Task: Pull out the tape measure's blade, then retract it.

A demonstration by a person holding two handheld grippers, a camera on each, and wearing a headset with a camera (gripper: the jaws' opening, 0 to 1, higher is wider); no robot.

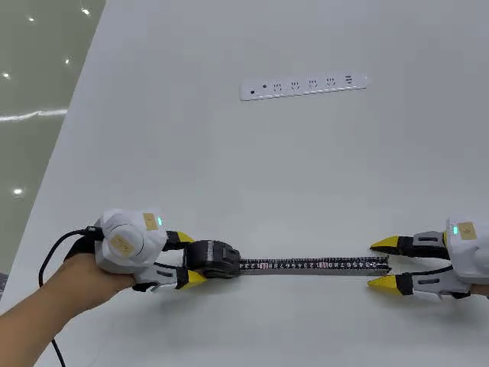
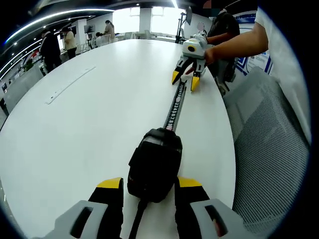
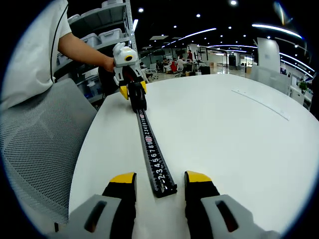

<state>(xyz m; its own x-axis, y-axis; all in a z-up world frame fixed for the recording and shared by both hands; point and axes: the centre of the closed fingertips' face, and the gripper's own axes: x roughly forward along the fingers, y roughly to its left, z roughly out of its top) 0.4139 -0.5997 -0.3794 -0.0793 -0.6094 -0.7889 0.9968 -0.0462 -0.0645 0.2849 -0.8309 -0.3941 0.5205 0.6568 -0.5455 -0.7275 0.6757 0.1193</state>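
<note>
A black tape measure case lies on the white table, and my left gripper is shut on its sides. In the left gripper view the case sits between the yellow fingertips. The dark blade runs flat along the table to the right. Its end lies between the yellow tips of my right gripper, which stands open. In the right gripper view the blade end rests in the gap of the right gripper, with space on both sides.
A white power strip lies at the far side of the table. A grey mesh chair stands just off the table's near edge. People stand at the far end of the room.
</note>
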